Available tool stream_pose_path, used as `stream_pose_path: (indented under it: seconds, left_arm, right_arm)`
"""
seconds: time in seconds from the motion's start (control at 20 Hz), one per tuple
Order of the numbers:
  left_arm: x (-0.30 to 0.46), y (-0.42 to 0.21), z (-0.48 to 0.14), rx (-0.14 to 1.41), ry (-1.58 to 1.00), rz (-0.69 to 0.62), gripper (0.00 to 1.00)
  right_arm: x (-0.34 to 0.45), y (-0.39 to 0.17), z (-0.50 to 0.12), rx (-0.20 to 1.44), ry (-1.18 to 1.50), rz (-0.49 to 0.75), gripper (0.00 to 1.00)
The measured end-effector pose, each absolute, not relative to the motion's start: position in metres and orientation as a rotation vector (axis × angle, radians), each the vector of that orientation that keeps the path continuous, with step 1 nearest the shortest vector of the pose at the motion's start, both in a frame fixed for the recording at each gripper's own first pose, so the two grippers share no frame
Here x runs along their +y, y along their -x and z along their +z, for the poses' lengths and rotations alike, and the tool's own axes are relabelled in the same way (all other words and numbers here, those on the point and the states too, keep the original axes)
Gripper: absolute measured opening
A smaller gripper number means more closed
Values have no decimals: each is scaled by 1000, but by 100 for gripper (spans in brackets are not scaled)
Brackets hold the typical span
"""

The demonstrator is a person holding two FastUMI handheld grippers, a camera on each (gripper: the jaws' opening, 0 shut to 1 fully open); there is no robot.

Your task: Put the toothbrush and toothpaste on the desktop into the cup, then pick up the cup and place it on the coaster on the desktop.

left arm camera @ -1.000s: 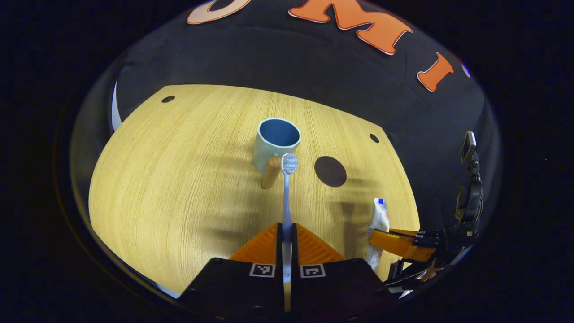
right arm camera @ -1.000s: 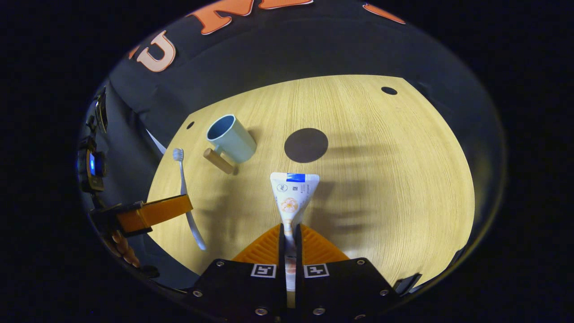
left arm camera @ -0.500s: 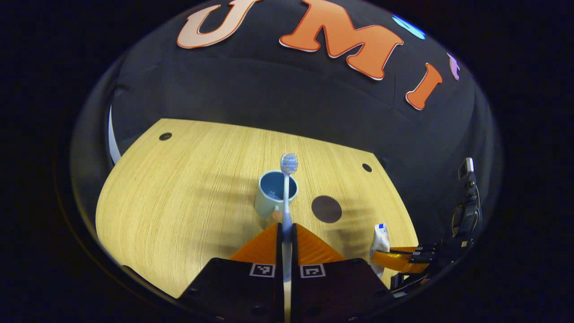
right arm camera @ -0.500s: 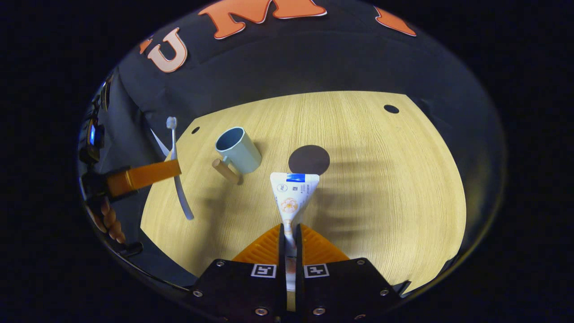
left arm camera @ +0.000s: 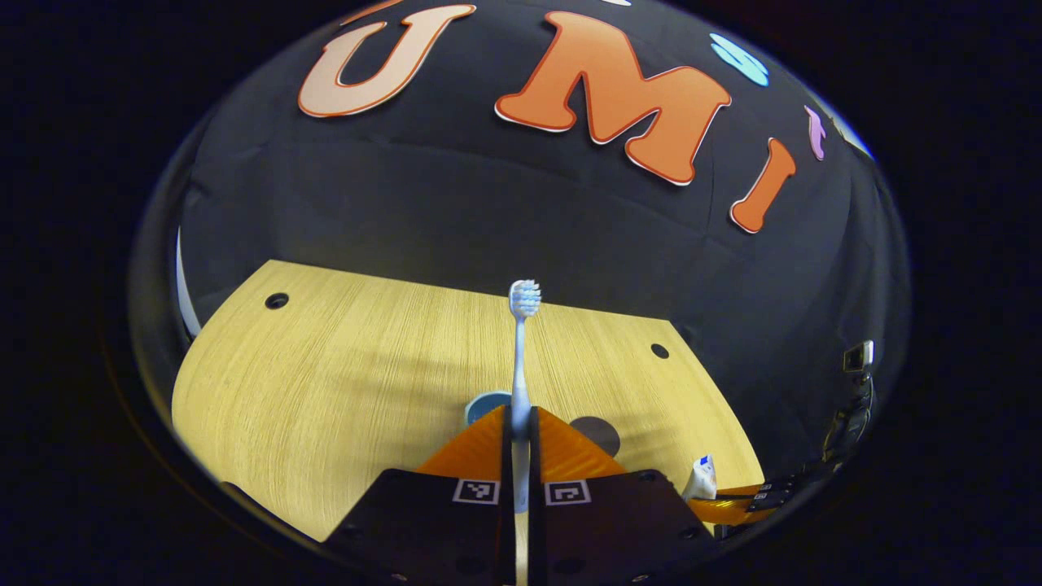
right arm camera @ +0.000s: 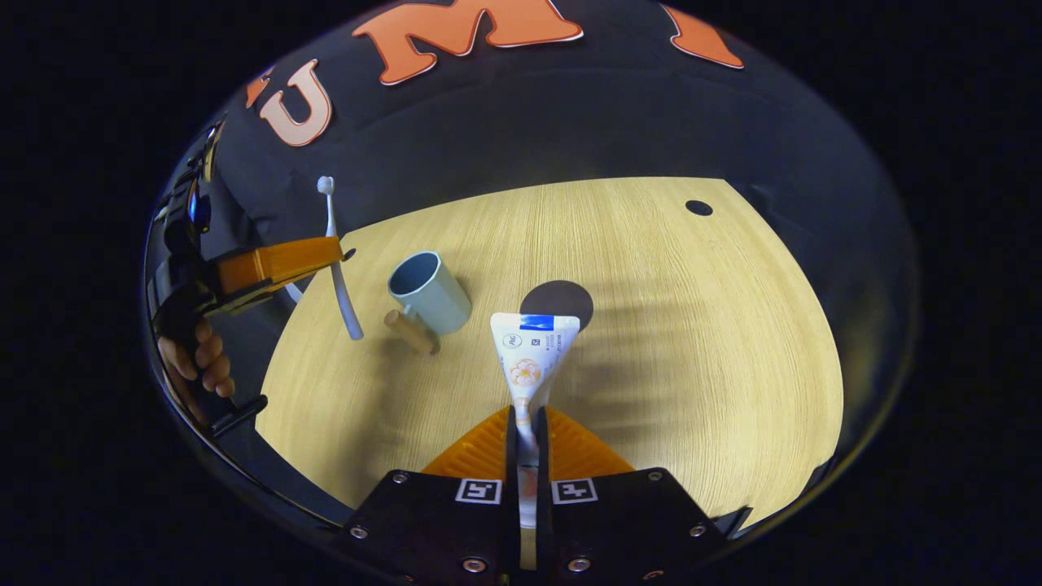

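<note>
Your left tongs (left arm camera: 518,423) pinch the slim pale-blue plastic toothbrush (left arm camera: 521,350) by its handle, both fingers pressed on it, with the white bristle head pointing straight up ahead of them. Just beyond the fingertips of those tongs, the rim of the light-blue cup with a wooden handle (left arm camera: 487,402) peeks out, so the cup sits directly below and ahead of them on the pale wood-grain bench (left arm camera: 342,382). In the right gripper view the same tongs (right arm camera: 326,252) hang above the bench, left of the cup (right arm camera: 429,291), and the toothbrush's lower end looks to be clear of the bench, though the angle makes that hard to judge.

Your right tongs (right arm camera: 526,427) are closed on the white toothpaste tube with a blue band and flower print (right arm camera: 531,358), gripping its narrow end with the wide crimped end pointing forward. The dark round flat coaster (right arm camera: 558,299) lies on the bench just past the tube's tip, to the right of the cup. The cup stands upright, off the coaster.
</note>
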State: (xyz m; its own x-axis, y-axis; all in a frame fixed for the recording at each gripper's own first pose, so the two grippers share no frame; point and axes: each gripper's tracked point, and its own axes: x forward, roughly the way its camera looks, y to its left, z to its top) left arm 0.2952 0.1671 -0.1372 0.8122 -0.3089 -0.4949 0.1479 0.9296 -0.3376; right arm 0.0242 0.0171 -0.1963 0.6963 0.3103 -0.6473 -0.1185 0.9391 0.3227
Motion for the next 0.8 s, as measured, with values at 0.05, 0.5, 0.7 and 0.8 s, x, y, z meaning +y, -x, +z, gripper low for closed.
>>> stream_pose_path:
  seconds: [0.05,0.5,0.7,0.8]
  left_arm:
    - [166,-302,-135,555,288,-257,6]
    - [159,-350,-138,448,297,-342,6]
    - [160,-365,-166,446,267,-348,6]
    - [156,-366,-181,462,270,-361,6]
  right_arm:
    - [18,-24,-196,760,-270,238,8]
    - [16,-28,-192,704,-274,185,8]
    - [20,-30,-195,697,-291,169,8]
    - [20,-32,-196,687,-300,155,8]
